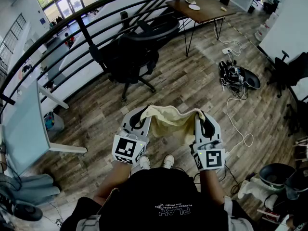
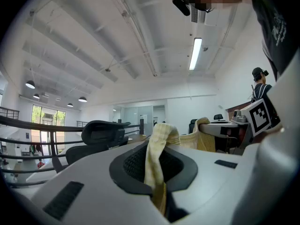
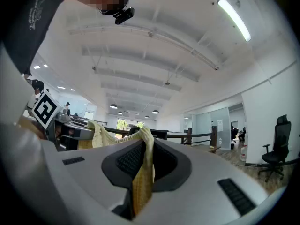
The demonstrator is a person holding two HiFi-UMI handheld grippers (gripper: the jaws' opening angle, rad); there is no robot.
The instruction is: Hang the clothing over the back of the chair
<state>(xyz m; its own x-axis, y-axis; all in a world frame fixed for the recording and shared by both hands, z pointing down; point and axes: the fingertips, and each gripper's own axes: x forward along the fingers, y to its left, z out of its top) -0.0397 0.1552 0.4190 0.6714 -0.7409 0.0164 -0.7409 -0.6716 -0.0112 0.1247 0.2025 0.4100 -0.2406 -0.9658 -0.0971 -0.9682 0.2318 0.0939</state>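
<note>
Head view: the pale yellow knitted garment (image 1: pixel 169 121) hangs spread between the left gripper (image 1: pixel 140 115) and the right gripper (image 1: pixel 204 118), held up close in front of the person above the wooden floor (image 1: pixel 192 81). The black office chair (image 1: pixel 132 57) stands farther off, to the left near the railing (image 1: pixel 82 28), well apart from the garment, and nothing lies over its back. By these views the pick-up and spreading are done. The carry to the chair and the draping over its back are left.

Left gripper view: the jaws stand narrow, pinching a bunched fold of the garment (image 2: pixel 157 158). The cloth rises from between them and runs off right towards the other gripper.

Right gripper view: the jaws are likewise pressed onto a fold (image 3: pixel 140 172), and the cloth leads away left.
</note>
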